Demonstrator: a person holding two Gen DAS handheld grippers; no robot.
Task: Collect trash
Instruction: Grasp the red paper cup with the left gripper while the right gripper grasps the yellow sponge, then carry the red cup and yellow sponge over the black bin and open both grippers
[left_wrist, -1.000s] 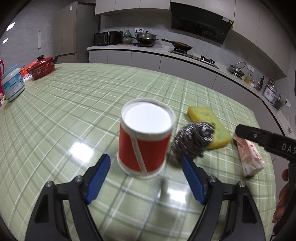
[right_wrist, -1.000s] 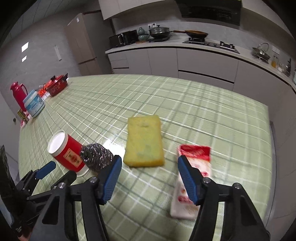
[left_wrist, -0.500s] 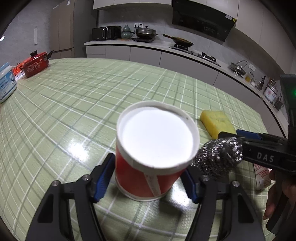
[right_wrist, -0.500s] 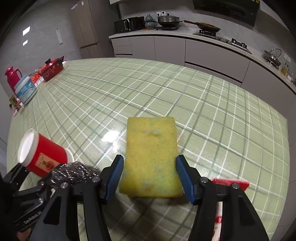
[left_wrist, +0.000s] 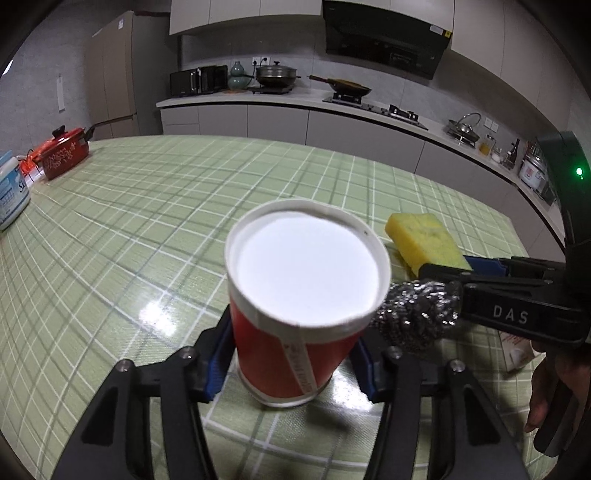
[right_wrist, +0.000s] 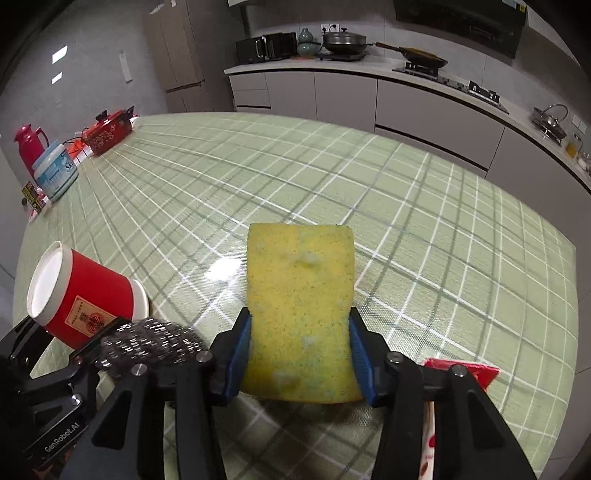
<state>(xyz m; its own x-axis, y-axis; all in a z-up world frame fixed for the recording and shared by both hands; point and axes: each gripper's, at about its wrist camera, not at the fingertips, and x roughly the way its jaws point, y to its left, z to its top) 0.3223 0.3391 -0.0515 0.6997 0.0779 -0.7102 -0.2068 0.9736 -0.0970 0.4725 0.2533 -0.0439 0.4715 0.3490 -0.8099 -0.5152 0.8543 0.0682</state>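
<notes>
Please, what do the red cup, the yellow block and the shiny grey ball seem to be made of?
Red cup: probably paper, matte, with a rolled white rim and a side seam. Yellow block: likely sponge foam, its surface porous and speckled. Grey ball: looks like steel-wire scourer, glinting coiled strands.

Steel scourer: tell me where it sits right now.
In the left wrist view the steel scourer lies on the table, right of the red cup and just this side of the sponge.

Lower part of red paper cup hidden between blue pads at bottom centre; red snack packet largely covered by black finger at lower right, label unreadable.
</notes>
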